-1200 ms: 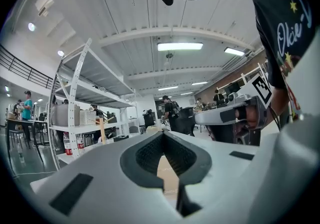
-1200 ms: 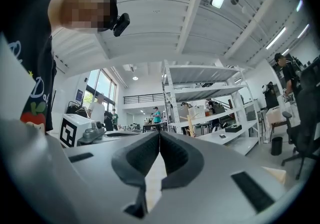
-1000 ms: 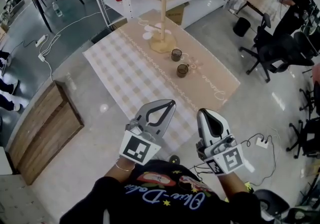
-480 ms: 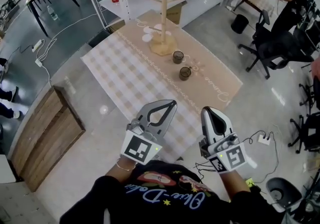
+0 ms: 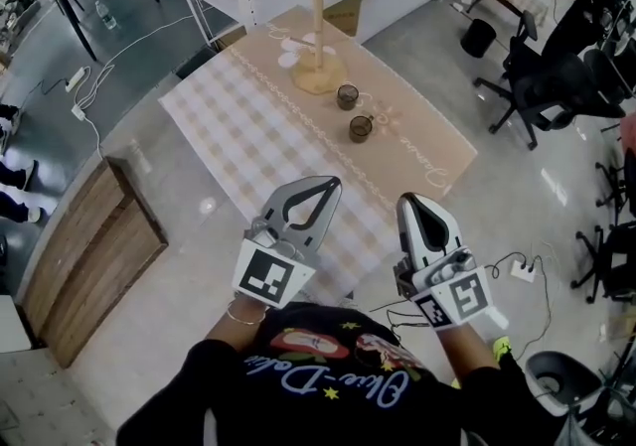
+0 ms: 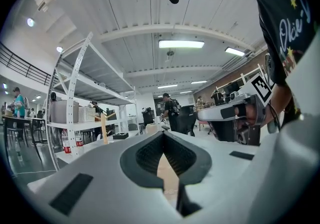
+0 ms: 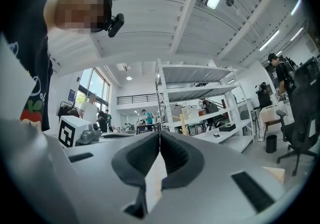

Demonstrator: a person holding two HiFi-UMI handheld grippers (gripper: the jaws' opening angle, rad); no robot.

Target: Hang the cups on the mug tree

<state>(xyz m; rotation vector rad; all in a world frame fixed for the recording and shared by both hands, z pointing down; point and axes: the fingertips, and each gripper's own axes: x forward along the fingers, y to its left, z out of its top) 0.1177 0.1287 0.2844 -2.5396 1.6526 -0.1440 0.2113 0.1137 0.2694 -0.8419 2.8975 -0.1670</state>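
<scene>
Table (image 5: 248,141): checked cloth, well ahead of both grippers.
Mug tree (image 5: 318,32): upright at its far end.
Cups (image 5: 347,96): two dark ones, nearer than tree.
Left gripper (image 5: 326,183): pressed together, empty.
Right gripper (image 5: 410,202): pressed together, empty.

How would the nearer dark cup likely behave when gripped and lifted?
The nearer dark cup looks like tinted glass, so probably rigid, slick and breakable. It is small, so likely light. Upright on the tablecloth, it shouldn't roll.
</scene>
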